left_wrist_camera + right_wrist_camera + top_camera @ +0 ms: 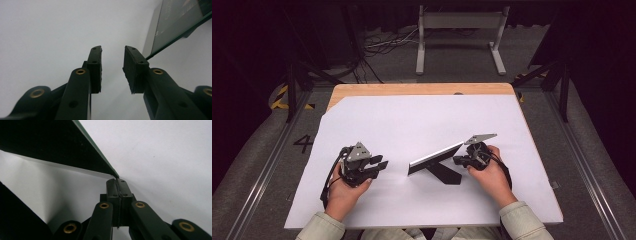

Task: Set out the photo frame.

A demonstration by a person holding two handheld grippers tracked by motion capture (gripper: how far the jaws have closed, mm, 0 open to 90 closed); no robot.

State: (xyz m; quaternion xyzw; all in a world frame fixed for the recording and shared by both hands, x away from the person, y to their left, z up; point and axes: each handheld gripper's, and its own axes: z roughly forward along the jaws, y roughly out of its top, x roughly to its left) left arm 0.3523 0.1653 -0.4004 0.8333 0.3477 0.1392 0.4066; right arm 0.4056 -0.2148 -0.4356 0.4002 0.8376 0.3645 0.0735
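Observation:
A thin flat picture frame [434, 157] with a glass front and black back stands tilted on its long edge in the middle of the white sheet. Its black prop [443, 173] lies on the sheet beneath it. My right gripper [458, 159] is at the frame's right end. In the right gripper view the jaws [119, 182] are pressed together at a corner of the frame [55, 142]. My left gripper [383, 164] rests a little to the left of the frame, open with nothing between its fingers [112, 53]. The frame's glass face [178, 21] shows at the upper right of the left gripper view.
A white sheet [422, 120] covers most of the wooden table [412, 89]. Beyond the far edge, a white metal stand [459, 30] and cables [382, 45] are on the floor. Dark tripod legs [557, 75] stand off both far corners.

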